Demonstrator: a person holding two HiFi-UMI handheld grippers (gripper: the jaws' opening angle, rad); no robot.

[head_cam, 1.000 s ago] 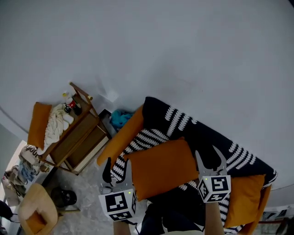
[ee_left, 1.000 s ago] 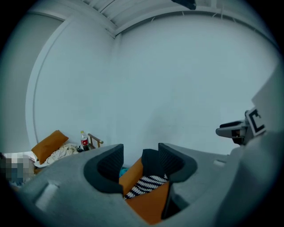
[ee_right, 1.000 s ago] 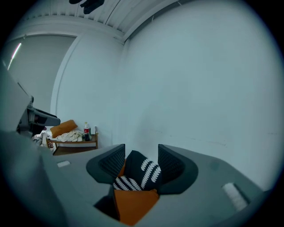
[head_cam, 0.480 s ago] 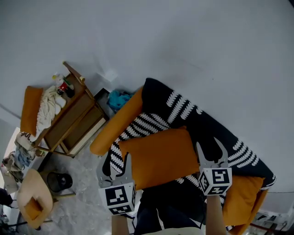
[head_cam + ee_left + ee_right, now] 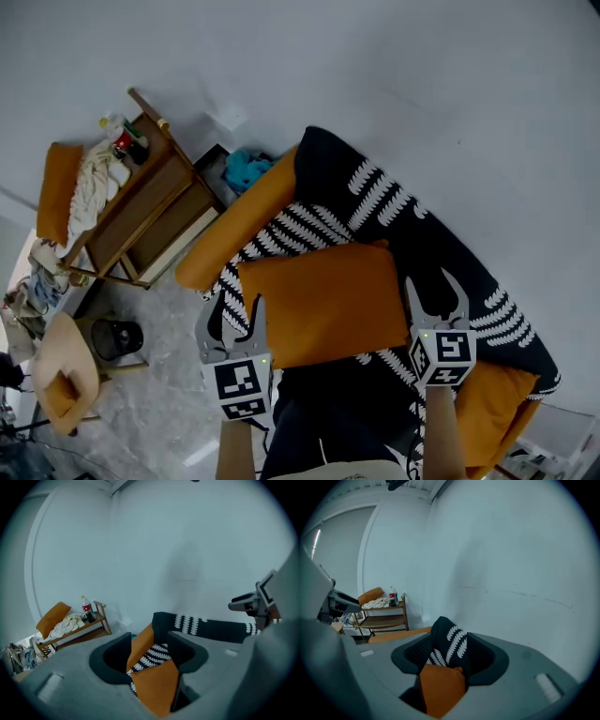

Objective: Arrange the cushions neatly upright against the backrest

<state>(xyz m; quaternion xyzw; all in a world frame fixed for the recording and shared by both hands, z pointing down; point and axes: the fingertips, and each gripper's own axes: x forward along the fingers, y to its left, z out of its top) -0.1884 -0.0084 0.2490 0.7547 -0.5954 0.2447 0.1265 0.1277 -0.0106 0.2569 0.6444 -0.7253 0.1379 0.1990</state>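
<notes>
My left claw (image 5: pixel 240 307) and right claw (image 5: pixel 433 283) both gape wide and grip nothing. They flank one orange cushion (image 5: pixel 323 302) lying flat on the sofa (image 5: pixel 412 225) (each claw's own view shows a corner of it between the jaws). Only the head view shows a second orange cushion (image 5: pixel 492 403), at the sofa's right end.

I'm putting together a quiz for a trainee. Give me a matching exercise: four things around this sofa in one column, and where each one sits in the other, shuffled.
1 orange cushion
2 bottle
3 teal cloth
4 patterned throw

A on top of the wooden shelf
B draped over the backrest of the sofa
C lying flat on the seat
D in the gap between shelf and sofa arm

Pairs: 1-C, 2-A, 3-D, 4-B
</notes>
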